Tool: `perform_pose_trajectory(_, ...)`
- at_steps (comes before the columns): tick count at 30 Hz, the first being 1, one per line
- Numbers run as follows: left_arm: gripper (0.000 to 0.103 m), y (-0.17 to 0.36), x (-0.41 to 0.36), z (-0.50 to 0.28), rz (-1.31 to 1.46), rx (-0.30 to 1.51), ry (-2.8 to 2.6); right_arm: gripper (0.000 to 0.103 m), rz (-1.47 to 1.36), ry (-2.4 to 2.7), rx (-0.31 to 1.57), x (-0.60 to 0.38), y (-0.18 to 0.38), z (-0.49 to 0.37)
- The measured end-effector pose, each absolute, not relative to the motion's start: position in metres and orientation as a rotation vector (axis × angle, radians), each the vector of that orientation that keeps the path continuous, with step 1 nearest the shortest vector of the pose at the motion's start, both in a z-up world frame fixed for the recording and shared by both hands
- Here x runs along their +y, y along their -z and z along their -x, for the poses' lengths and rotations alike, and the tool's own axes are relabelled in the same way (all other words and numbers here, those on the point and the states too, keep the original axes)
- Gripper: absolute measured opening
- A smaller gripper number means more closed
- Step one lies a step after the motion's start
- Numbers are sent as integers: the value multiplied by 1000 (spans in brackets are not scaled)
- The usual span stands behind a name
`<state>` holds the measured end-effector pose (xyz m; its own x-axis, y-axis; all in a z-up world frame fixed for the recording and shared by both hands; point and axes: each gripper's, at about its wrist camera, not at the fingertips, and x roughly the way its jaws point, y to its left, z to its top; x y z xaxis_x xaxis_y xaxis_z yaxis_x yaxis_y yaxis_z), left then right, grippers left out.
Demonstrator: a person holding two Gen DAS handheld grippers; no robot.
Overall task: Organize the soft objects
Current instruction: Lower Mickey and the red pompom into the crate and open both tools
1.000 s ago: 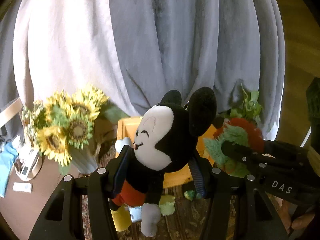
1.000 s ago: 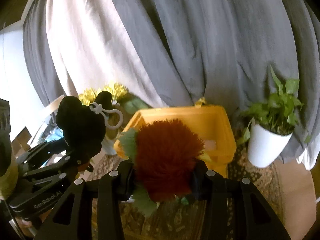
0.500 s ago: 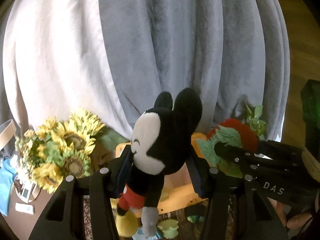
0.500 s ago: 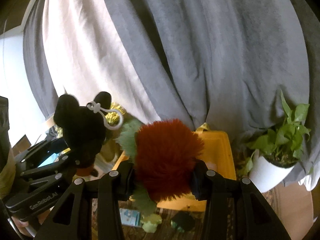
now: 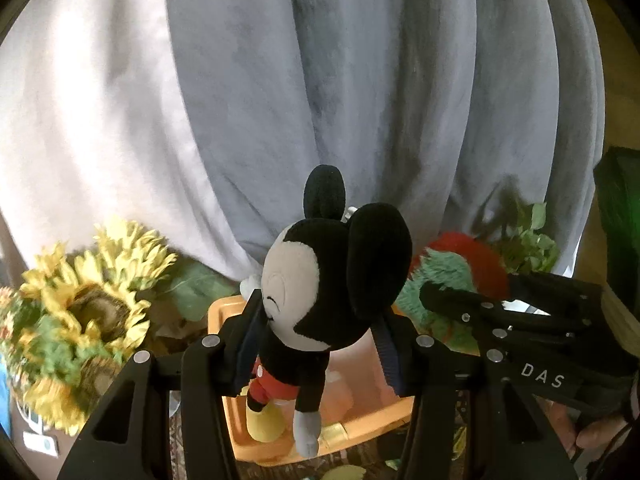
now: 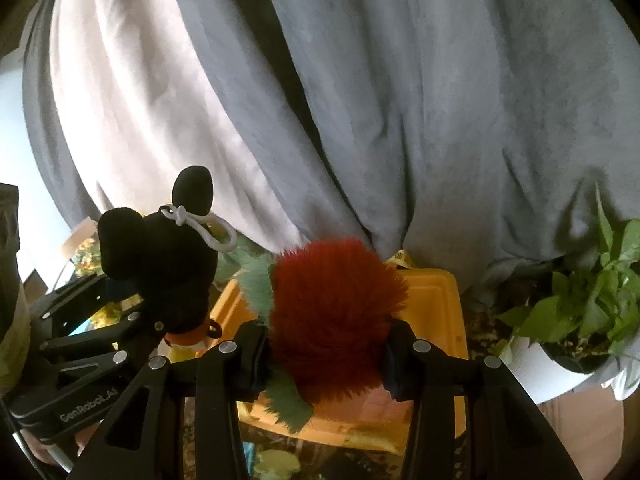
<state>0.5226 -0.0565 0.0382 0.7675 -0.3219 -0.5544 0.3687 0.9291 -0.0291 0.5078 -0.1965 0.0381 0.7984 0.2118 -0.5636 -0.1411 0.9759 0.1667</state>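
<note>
My left gripper [image 5: 316, 344] is shut on a Mickey Mouse plush [image 5: 320, 280], black with a white face, red shorts and yellow shoes, held over the orange bin [image 5: 360, 424]. My right gripper [image 6: 324, 344] is shut on a fuzzy red and green plush [image 6: 332, 312], held over the same orange bin [image 6: 436, 320]. In the right wrist view the Mickey plush [image 6: 160, 264] and the left gripper are at the left. In the left wrist view the red and green plush [image 5: 456, 268] is at the right.
Sunflowers in a vase [image 5: 80, 312] stand left of the bin. A potted green plant in a white pot [image 6: 576, 320] stands at its right. Grey and white curtains [image 5: 360, 100] hang behind. Small soft things lie on the patterned rug [image 6: 276, 464] below.
Both grippers have moved forward with their plushes. The orange bin has slid from behind the toys to beneath them, and the curtains fill more of each view.
</note>
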Motion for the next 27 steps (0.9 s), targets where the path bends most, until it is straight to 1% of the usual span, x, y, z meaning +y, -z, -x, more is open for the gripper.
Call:
perform_pose_trajectory(9,51,-6,-68,-560,-164,670,401,45,-123,-177,725,-204,-9,-547)
perform_pose_trajectory(15,52,29,-74,-579,-191,800,448,46,-124,-161,806,-207,17,-567)
perform_pose_trajectory(16,54,37,-76,-582,-188,832,460,48,-128,-161,821,-208,21,-570)
perform_pose_trajectory(18,64,46,-76,-586,-186,868,467,49,-144,-167,852,-209,30,-573)
perform_pose_trajectory(19,72,50,-76,-587,-189,878,459,57,-149,-170,868,-210,34,-575)
perform_pose_trajectory(20,78,51,-76,-587,-188,878,452,62,-152,-172,882,-211,38,-577)
perform_pose_trajectory(21,81,52,-74,-587,-184,876,443,68,-153,-163,898,-212,42,-579)
perform_pose_trajectory(27,84,44,-66,-575,-179,842,384,68,-159,-104,881,-218,40,-574)
